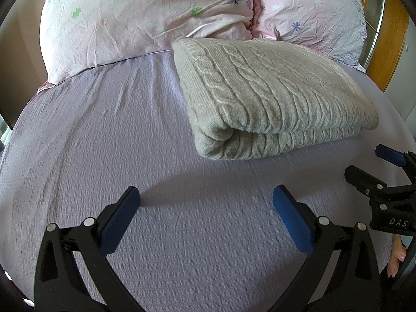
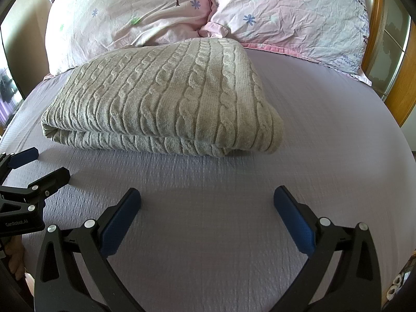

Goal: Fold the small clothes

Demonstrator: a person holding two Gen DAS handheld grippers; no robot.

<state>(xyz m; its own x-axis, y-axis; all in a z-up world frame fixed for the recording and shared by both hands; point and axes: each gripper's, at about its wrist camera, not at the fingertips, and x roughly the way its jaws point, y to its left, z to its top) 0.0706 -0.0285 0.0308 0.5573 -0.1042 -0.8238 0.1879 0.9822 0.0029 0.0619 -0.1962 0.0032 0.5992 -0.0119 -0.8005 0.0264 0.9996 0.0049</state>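
A beige cable-knit sweater (image 1: 270, 98) lies folded into a thick rectangle on the lilac bed sheet (image 1: 130, 135), near the pillows. It also shows in the right wrist view (image 2: 169, 98). My left gripper (image 1: 206, 195) is open and empty, hovering over bare sheet in front of the sweater. My right gripper (image 2: 207, 195) is open and empty, also short of the sweater's near folded edge. The right gripper shows at the right edge of the left wrist view (image 1: 369, 163), the left gripper at the left edge of the right wrist view (image 2: 49, 163). Neither touches the sweater.
Two pink floral pillows (image 1: 145, 18) (image 1: 312, 13) lie against the head of the bed behind the sweater. A wooden headboard frame (image 1: 384, 39) stands at the far right. The sheet's edge curves down at left and right.
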